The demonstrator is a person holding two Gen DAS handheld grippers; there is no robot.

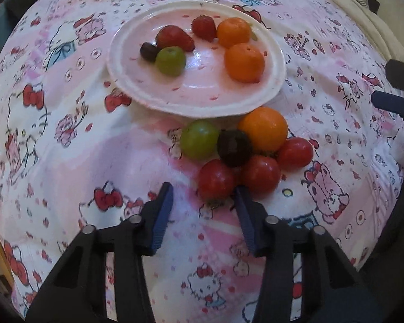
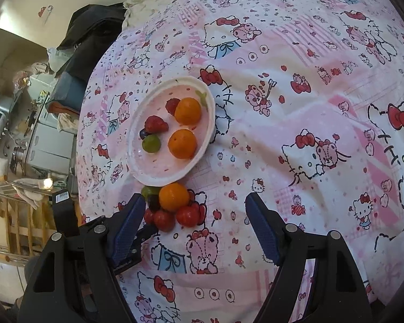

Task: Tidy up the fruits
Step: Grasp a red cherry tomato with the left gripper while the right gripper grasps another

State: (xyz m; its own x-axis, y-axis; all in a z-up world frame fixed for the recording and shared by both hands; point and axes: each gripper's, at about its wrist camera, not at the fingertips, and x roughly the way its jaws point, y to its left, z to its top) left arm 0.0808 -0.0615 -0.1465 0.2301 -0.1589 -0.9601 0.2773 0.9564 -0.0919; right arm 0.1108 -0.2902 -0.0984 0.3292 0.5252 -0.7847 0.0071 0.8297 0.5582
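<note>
- Right now the fruit still to be sorted sits in a tight cluster on the bed cover [image 1: 67,102], just beside the near rim of the plate [image 1: 278,62]: an orange [image 1: 264,129], a green grape [image 1: 199,140], a dark grape [image 1: 234,148] and three cherry tomatoes.
- Nearest my left gripper [image 1: 204,197] is one cherry tomato [image 1: 216,179], touching its neighbours on the far side.
- My left fingers stand partly drawn in with nothing pinched; the tomato lies just ahead of the tips, and one tip is close against its lower edge.
- My right gripper [image 2: 195,210] hangs to the side with its fingers wide and empty, the cluster near its left finger.
- On the plate already lie two oranges, two strawberries, a green grape and a dark grape.
- My worry is that the fruit is packed so close that one finger could nudge a neighbouring tomato and set the round pieces rolling across the soft cover.
- Squeezing too hard could split a tomato's thin skin; too lightly, and it may slip out on the way.
- Catching the plate's rim could tip what it holds.
</note>
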